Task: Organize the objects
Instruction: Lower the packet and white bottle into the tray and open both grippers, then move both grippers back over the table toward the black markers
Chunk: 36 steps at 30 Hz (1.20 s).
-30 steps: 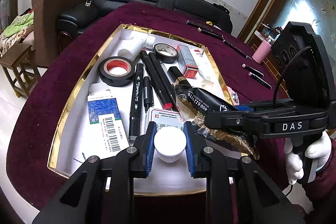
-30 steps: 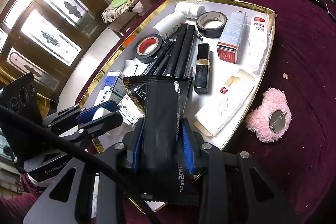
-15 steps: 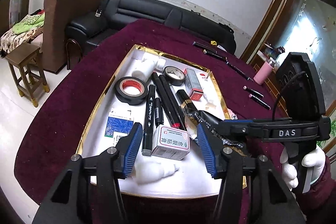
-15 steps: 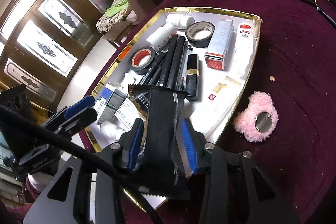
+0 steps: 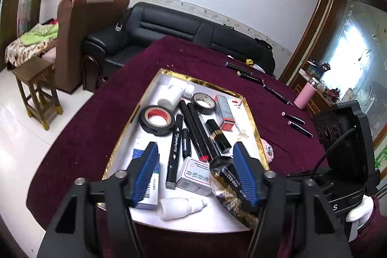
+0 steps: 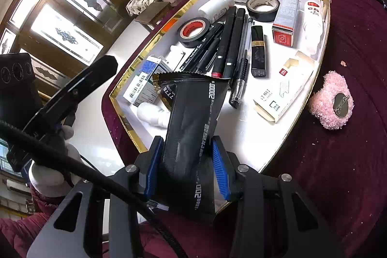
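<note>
The right gripper (image 6: 186, 166) is clamped on a black foil sachet with white print (image 6: 193, 122), held over the near end of the gold-rimmed white tray (image 6: 241, 132). Thin, crinkly and light, it likely slides; grip mid-body. The left gripper (image 5: 196, 175) hangs spread wide, empty, above a small white dropper bottle (image 5: 180, 208).

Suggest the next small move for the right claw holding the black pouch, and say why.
Probably lower the black pouch onto the bare white floor of the tray just ahead, then open. The right claw is shut on the pouch above the tray's near end, the left claw is open and holds nothing, and the white bottle already lies in the tray.
</note>
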Tool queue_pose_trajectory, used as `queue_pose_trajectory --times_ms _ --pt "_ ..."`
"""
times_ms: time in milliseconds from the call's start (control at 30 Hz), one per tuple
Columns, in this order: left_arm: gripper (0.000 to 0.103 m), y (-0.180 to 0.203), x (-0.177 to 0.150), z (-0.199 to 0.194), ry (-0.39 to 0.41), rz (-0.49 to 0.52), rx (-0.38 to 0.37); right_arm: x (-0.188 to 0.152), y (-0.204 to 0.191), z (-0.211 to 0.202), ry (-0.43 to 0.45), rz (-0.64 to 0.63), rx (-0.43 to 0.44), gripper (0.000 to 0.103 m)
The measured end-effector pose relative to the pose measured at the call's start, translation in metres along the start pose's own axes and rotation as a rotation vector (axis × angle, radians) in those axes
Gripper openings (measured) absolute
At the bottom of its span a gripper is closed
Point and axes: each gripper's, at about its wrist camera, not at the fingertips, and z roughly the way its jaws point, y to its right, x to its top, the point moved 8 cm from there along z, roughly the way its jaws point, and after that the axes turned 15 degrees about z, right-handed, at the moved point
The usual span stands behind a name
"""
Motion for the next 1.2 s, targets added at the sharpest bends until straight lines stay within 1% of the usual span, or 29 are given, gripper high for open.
queue_pose_trajectory --times_ms 133,267,333,433,500,633,700,733,767,867,933,1000,1200 --pt "0.067 0.001 0.003 0.000 0.009 0.009 0.013 0.007 0.008 -0.010 0.048 0.018 -0.011 0.039" --pt "0.067 0.007 0.004 0.001 0.004 0.017 0.009 0.022 0.024 -0.027 0.139 0.034 -0.058 0.039" --pt "0.067 0.013 0.006 0.001 0.004 0.025 0.000 0.028 0.033 -0.035 0.169 0.051 -0.066 0.039" --pt "0.067 0.028 0.014 0.001 0.011 0.045 -0.021 0.036 0.051 -0.048 0.205 0.089 -0.072 0.038" --pt "0.067 0.041 0.020 0.003 0.015 0.070 -0.039 0.040 0.067 -0.058 0.235 0.113 -0.095 0.038" --pt "0.067 0.078 0.031 0.012 0.008 0.131 -0.097 0.044 0.102 -0.080 0.303 0.132 -0.189 0.038" --pt "0.067 0.097 0.036 0.019 -0.002 0.155 -0.129 0.044 0.125 -0.094 0.346 0.135 -0.270 0.038" --pt "0.070 0.109 0.038 0.023 -0.008 0.169 -0.151 0.044 0.135 -0.100 0.361 0.137 -0.300 0.038" --pt "0.074 0.121 0.040 0.027 -0.015 0.182 -0.173 0.043 0.149 -0.110 0.381 0.145 -0.338 0.038" --pt "0.076 0.155 0.042 0.038 -0.035 0.223 -0.224 0.042 0.184 -0.133 0.414 0.177 -0.401 0.038" --pt "0.076 0.178 0.041 0.047 -0.059 0.251 -0.260 0.041 0.204 -0.145 0.424 0.206 -0.415 0.039" --pt "0.076 0.198 0.039 0.055 -0.085 0.274 -0.291 0.041 0.232 -0.163 0.443 0.256 -0.434 0.039" --pt "0.076 0.248 0.020 0.085 -0.194 0.342 -0.346 0.045 0.303 -0.206 0.482 0.363 -0.516 0.039"
